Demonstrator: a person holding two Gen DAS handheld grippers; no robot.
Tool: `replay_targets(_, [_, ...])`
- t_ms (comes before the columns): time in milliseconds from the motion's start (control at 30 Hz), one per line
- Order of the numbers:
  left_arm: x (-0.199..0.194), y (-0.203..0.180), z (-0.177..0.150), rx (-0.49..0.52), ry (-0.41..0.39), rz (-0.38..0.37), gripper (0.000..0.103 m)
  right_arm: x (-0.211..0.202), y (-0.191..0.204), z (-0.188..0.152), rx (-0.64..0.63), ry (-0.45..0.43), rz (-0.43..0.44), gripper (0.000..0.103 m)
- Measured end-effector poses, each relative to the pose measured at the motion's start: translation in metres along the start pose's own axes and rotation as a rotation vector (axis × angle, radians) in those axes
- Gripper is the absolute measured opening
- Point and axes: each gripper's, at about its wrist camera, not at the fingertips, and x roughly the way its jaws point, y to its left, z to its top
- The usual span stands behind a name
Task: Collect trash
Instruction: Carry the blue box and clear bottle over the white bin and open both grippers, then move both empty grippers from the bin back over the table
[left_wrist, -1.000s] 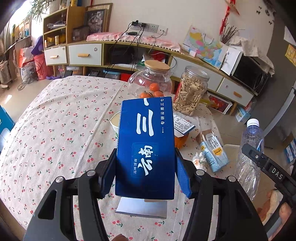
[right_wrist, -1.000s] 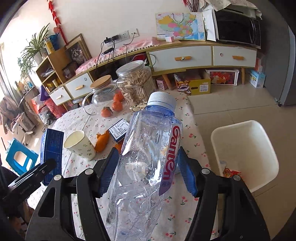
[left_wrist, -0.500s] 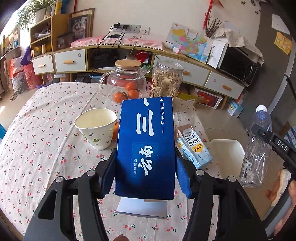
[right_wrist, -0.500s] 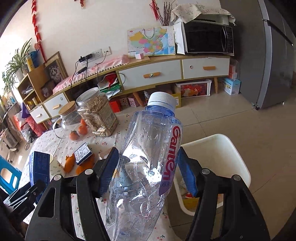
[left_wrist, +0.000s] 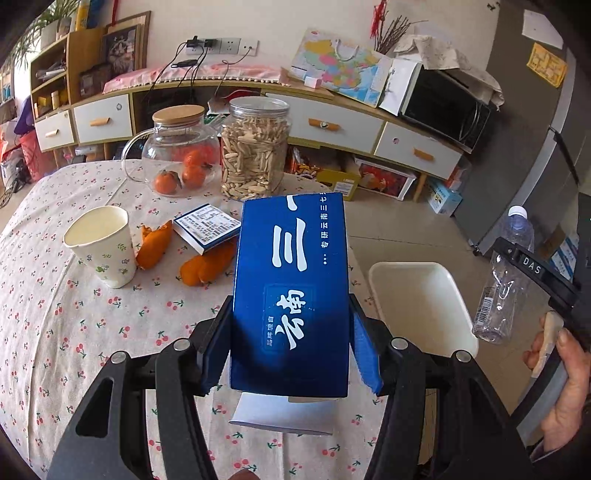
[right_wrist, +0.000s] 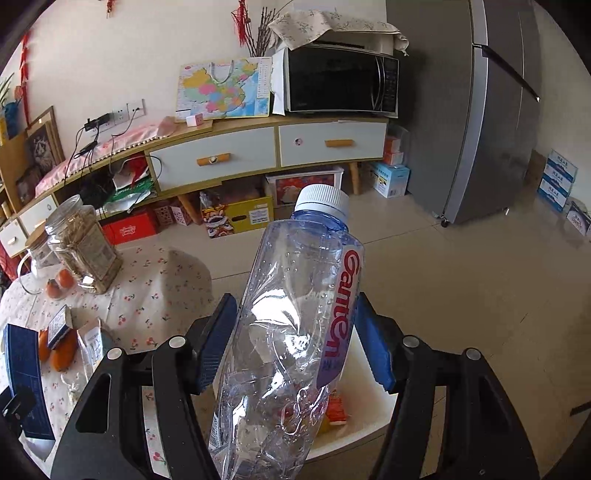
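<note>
Both your grippers have swung off the table toward the white bin (left_wrist: 421, 295): your right gripper (right_wrist: 295, 347), clamped on the crumpled plastic bottle (right_wrist: 291, 332), now hangs over it. Your left gripper (left_wrist: 290, 332), clamped on the blue carton (left_wrist: 291, 288), nears its rim, so both drops look close.

White bin (left_wrist: 421, 295) open-topped beside table edge (left_wrist: 354, 258), bare floor (right_wrist: 461, 277) beyond, jars (left_wrist: 255, 151) well back.

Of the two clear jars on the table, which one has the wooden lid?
The round glass jar with a handle, holding orange fruit. The taller plastic jar beside it has a clear lid and pale seeds.
</note>
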Motion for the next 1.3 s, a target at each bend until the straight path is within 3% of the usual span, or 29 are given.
replay_targets(167, [0.008,-0.045,0.011,0.048,-0.002,-0.045,0.057,0.01,-0.023,0.004,0.032,0.033,-0.013,0.064])
replay_targets(300, [0.016,-0.084,0.02,0.083,-0.011,-0.08,0.057,0.009,-0.046,0.007,0.086,0.017,-0.058,0.084])
replay_targets(667, [0.049,-0.169,0.029,0.16,0.031,-0.149,0.058,-0.017,-0.109,0.014,0.188,-0.041,-0.177,0.095])
replay_targets(833, [0.063,-0.202,0.031,0.189,0.06,-0.172,0.059,-0.021,-0.13,0.013,0.204,-0.037,-0.224,0.095])
replay_targets(933, [0.071,-0.215,0.031,0.203,0.081,-0.189,0.063,-0.024,-0.138,0.013,0.207,-0.044,-0.257,0.096])
replay_targets(1033, [0.074,-0.224,0.033,0.2,0.092,-0.198,0.075,-0.024,-0.142,0.013,0.202,-0.051,-0.29,0.096])
replay_targets(1300, [0.071,-0.218,0.03,0.2,0.079,-0.141,0.08,-0.032,-0.134,0.012,0.177,-0.079,-0.315,0.096])
